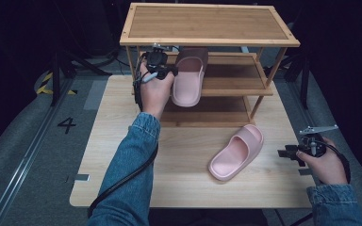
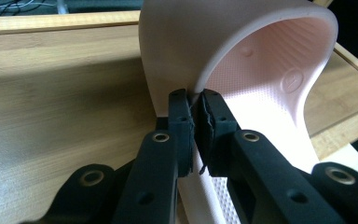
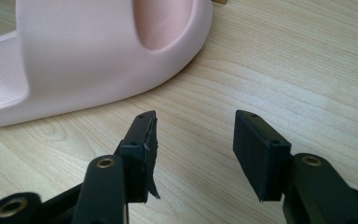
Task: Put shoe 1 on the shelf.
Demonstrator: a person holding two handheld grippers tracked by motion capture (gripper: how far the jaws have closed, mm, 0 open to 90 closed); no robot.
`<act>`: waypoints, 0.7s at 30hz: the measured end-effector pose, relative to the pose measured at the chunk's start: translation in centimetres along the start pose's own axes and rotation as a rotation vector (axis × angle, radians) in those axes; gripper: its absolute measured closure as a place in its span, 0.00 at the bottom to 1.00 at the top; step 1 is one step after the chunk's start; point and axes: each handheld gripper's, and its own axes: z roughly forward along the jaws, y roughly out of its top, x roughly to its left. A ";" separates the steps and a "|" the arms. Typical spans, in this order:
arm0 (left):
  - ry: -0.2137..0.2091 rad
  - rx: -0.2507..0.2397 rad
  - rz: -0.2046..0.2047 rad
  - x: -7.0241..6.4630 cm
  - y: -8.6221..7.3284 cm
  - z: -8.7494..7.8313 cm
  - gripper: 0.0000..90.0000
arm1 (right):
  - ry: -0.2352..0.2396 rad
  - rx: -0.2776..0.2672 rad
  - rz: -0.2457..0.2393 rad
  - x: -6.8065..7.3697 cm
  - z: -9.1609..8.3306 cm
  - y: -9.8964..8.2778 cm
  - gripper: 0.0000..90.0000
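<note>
A pink slipper (image 1: 189, 77) lies on the middle shelf of a wooden rack (image 1: 209, 23), its heel hanging over the shelf's front edge. My left gripper (image 1: 168, 71) is shut on the edge of that slipper's strap (image 2: 223, 56), jaws pinching the pink rim between them. A second pink slipper (image 1: 236, 151) lies on the table (image 1: 122, 160) in front of the rack, toe pointing to the far right. My right gripper (image 1: 285, 153) is open just right of it, above the table; in the right gripper view the slipper's toe (image 3: 98, 51) lies ahead of the fingertips (image 3: 193, 135).
The three-tier bamboo rack stands at the table's far side; its bottom shelf (image 1: 207, 113) is bare. A cable (image 1: 122, 181) trails from the left gripper along the forearm. Grey floor with a painted number 4 (image 1: 66, 125) lies left of the table.
</note>
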 end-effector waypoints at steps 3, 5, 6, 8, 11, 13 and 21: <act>0.015 -0.006 0.010 0.2 0.1 0.4 0.93 | 0.002 0.003 0.000 0.0 0.1 0.0 0.56; 0.030 -0.016 0.019 0.1 0.0 0.5 0.92 | 0.003 0.003 -0.004 0.1 0.1 0.0 0.56; 0.037 -0.025 0.002 0.0 0.0 0.6 0.92 | 0.003 0.003 -0.004 0.1 0.1 0.0 0.56; 0.036 -0.034 0.001 0.0 0.0 0.6 0.91 | 0.003 0.004 -0.002 0.1 0.1 0.0 0.56; 0.030 -0.050 0.017 -0.1 0.0 0.4 0.84 | 0.002 0.003 0.000 0.1 0.0 -0.1 0.56; 0.025 -0.055 0.009 -0.6 -0.1 0.1 0.78 | 0.002 0.003 -0.002 0.1 0.0 0.0 0.56; -0.024 -0.043 0.086 -2.3 -1.4 -2.4 0.71 | 0.002 0.004 -0.010 0.5 0.0 0.2 0.56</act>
